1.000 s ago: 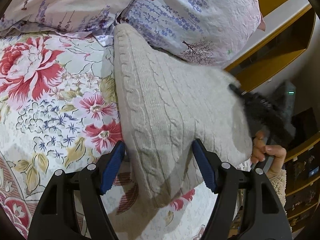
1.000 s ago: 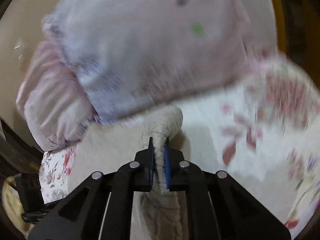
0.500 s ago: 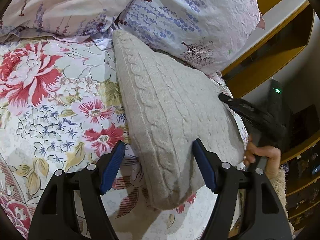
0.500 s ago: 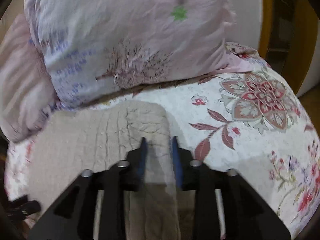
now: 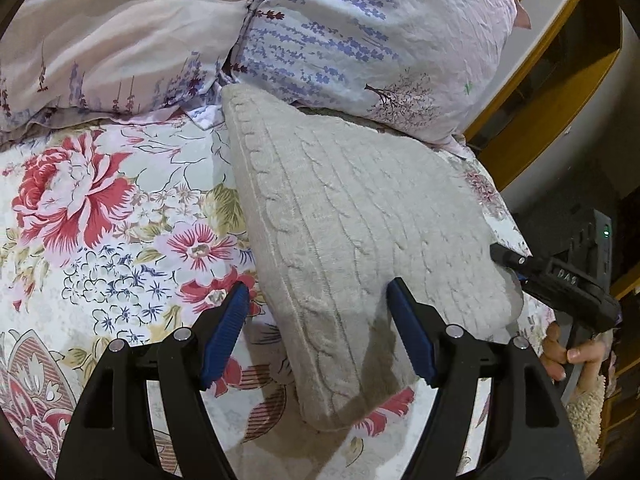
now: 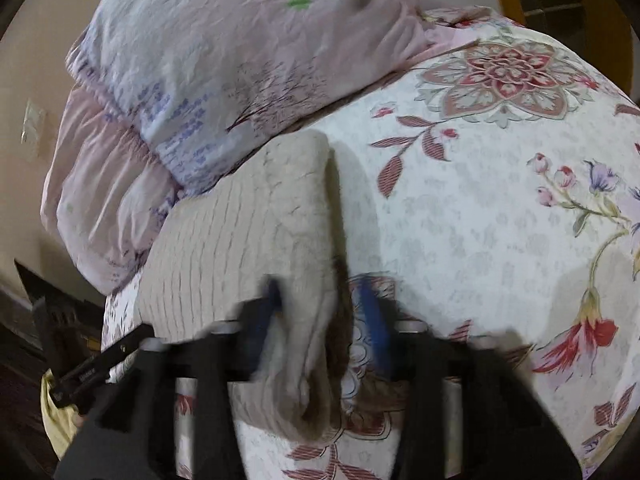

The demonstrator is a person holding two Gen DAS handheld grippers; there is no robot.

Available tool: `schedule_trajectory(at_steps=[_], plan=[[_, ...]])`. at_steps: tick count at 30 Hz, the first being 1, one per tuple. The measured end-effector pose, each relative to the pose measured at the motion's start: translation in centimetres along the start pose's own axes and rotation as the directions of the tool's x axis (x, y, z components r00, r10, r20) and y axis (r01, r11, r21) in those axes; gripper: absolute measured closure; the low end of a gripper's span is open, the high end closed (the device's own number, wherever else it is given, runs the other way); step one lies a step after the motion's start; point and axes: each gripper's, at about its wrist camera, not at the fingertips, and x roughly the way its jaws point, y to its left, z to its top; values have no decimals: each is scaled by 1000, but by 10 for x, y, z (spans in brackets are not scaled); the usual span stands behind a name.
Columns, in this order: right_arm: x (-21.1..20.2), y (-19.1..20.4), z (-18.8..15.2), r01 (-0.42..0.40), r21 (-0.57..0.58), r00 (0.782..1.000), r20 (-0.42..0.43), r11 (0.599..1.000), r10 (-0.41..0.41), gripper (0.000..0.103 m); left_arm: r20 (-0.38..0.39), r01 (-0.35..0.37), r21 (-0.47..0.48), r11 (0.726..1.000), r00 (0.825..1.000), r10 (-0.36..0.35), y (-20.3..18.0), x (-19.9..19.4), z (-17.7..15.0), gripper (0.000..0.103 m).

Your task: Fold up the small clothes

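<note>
A cream cable-knit garment (image 5: pixel 352 224) lies folded flat on the floral bedspread (image 5: pixel 100 216), its far end against the pillows. My left gripper (image 5: pixel 320 336) is open, its blue pads either side of the garment's near corner, not closed on it. In the right wrist view the same garment (image 6: pixel 248 232) lies on the bedspread (image 6: pixel 480 220). My right gripper (image 6: pixel 324 320) is open and motion-blurred, its jaws straddling the garment's folded edge. The right gripper also shows in the left wrist view (image 5: pixel 516 264) at the garment's right edge.
Two pillows with lavender print (image 5: pixel 360 40) (image 5: pixel 112 52) lie behind the garment. The bed's right edge drops off beside a yellow wooden frame (image 5: pixel 552 92). In the right wrist view the pillows (image 6: pixel 240 48) lie beyond the garment, and the left gripper (image 6: pixel 100 364) is at lower left.
My right gripper opened and let go of the garment's edge, which dropped flat onto the bed. The left gripper stayed open in place.
</note>
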Motion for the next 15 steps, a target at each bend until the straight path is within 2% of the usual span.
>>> schedule_trajectory(at_steps=[5, 9, 10, 12, 13, 15], plan=[[-18, 17, -2, 57, -80, 993, 107, 995, -48, 93, -2, -16, 7, 1000, 1000, 16, -2, 1, -1, 29], [4, 3, -6, 125, -50, 992, 34, 991, -123, 92, -20, -9, 1, 1000, 1000, 9, -3, 3, -1, 29], [12, 2, -8, 131, -47, 991, 7, 990, -131, 90, -25, -7, -1, 1000, 1000, 7, -2, 3, -1, 29], [11, 7, -9, 172, -60, 985, 27, 983, -171, 79, -28, -2, -7, 1000, 1000, 1, -2, 2, -1, 29], [5, 12, -6, 200, -67, 979, 57, 978, -196, 70, -28, 5, -13, 1000, 1000, -6, 0, 1, -1, 29], [-8, 20, -4, 219, -73, 970, 124, 973, -209, 67, -31, 22, -31, 999, 999, -23, 2, 0, 0, 29]])
